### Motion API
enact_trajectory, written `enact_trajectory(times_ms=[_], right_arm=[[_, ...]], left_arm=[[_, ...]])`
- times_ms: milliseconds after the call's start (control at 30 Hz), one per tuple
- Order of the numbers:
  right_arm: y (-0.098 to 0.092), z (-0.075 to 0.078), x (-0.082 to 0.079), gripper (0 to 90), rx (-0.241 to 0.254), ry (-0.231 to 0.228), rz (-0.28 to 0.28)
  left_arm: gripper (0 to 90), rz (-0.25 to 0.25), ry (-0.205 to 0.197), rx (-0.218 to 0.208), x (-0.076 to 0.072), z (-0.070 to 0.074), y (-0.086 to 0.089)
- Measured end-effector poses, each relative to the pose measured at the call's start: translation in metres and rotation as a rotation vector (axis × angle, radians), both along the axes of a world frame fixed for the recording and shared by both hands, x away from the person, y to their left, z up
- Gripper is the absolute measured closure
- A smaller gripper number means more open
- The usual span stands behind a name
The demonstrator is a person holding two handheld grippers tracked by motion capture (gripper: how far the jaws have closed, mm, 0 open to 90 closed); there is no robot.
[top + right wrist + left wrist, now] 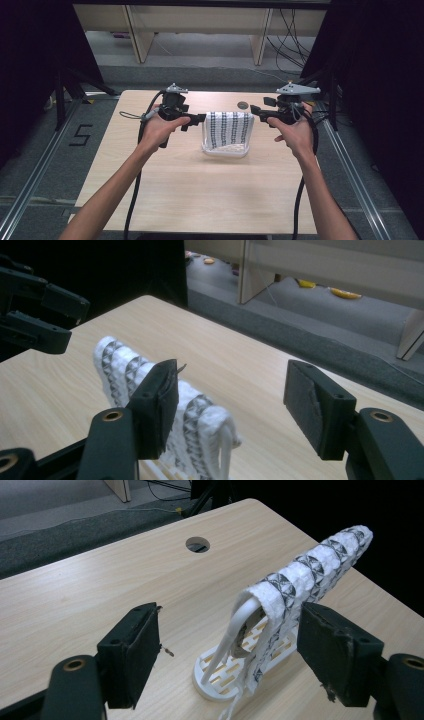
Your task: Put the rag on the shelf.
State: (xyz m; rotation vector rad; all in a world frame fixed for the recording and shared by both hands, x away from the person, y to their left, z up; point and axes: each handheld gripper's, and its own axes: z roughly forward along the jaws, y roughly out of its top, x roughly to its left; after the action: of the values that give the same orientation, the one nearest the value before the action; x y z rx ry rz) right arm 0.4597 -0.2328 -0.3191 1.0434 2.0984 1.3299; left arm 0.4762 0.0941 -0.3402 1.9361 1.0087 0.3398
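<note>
A white cloth with black patterned stripes hangs over a white slotted rack at the middle of the wooden table. My left gripper is open at the cloth's left end. In the left gripper view the left gripper frames the cloth's near end and the rack, and the pads do not press on either. My right gripper is open at the cloth's right end. In the right gripper view the right gripper stands over bare table, with the cloth beside one jaw and the left gripper beyond.
A round cable hole lies in the tabletop just behind the rack. Wooden furniture legs and cables stand on the floor beyond the table's far edge. Metal rails run along the floor on both sides.
</note>
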Motion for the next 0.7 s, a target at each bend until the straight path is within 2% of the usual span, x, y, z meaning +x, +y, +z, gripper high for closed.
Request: enact_trajectory(times_ms=[67, 133, 300, 333, 367, 433, 500, 533, 633, 667, 700], right_arm=[[0.0, -0.001, -0.002, 39.8, -0.018, -0.006, 0.001], [0.002, -0.006, -0.006, 39.6, -0.005, 0.011, 0.0], [0.001, -0.01, -0.009, 39.4, -0.009, 0.023, 0.006], [0.001, -0.011, -0.01, 39.3, -0.008, 0.007, 0.011], [0.001, -0.013, -0.013, 39.2, 0.007, 0.016, 0.012], [0.0, -0.013, -0.013, 39.2, -0.009, 0.014, 0.02], [0.0, -0.015, -0.016, 39.0, -0.001, 0.025, 0.016], [0.0, -0.017, -0.017, 39.0, 0.005, 0.008, 0.011], [-0.001, -0.019, -0.021, 38.5, 0.001, 0.023, 0.016], [-0.001, -0.02, -0.022, 38.1, 0.002, 0.006, 0.008], [-0.001, -0.021, -0.024, 38.0, -0.003, 0.022, 0.014]], left_arm=[[24.5, -0.007, 0.004, 0.004, -0.002, -0.001, 0.0], [24.5, -0.011, 0.001, -0.002, -0.005, -0.001, 0.0], [24.5, -0.023, -0.012, -0.002, -0.013, -0.002, -0.001], [24.5, -0.025, -0.012, -0.001, -0.014, -0.002, -0.001], [24.5, -0.033, -0.012, -0.008, -0.016, -0.003, 0.0], [24.5, -0.032, -0.014, -0.009, -0.018, -0.003, 0.0], [24.5, -0.032, -0.015, -0.017, -0.02, -0.004, 0.001], [24.5, -0.036, -0.01, -0.027, -0.021, -0.005, 0.002], [24.5, -0.039, -0.015, -0.039, -0.025, -0.007, 0.003], [24.6, -0.039, -0.016, -0.04, -0.026, -0.007, 0.005], [24.5, -0.038, -0.014, -0.048, -0.027, -0.008, 0.005]])
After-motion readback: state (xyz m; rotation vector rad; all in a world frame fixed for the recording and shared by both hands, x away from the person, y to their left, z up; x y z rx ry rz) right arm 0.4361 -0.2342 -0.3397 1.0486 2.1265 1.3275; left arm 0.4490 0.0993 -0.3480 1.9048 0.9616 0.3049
